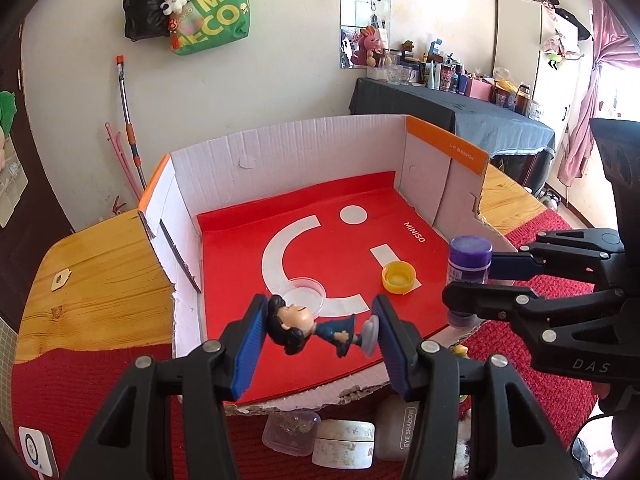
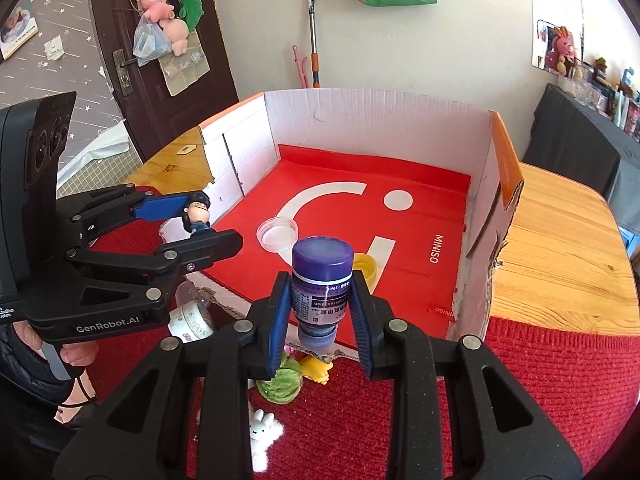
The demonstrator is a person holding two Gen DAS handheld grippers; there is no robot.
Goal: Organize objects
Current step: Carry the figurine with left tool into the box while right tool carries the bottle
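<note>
The figurine [image 1: 316,330], lying sideways, was clamped head-to-base in my left gripper [image 1: 318,344] above the near edge of the cardboard box [image 1: 320,148]. The purple-capped bottle [image 2: 320,280] was pinched in my narrowly closed right gripper [image 2: 320,320] to the right. A clear lid [image 1: 306,292] and yellow cap [image 1: 398,276] lay on the box's red floor.

Sunlit room: pale wall [image 1: 280,80], dark door [image 2: 160,40], pink curtain [image 1: 600,80], cloth-draped side table [image 1: 460,116].

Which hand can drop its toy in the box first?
Probably the left. The left gripper holds the figurine above the box's red floor, while the right gripper holds the purple bottle around the torn front edge.
</note>
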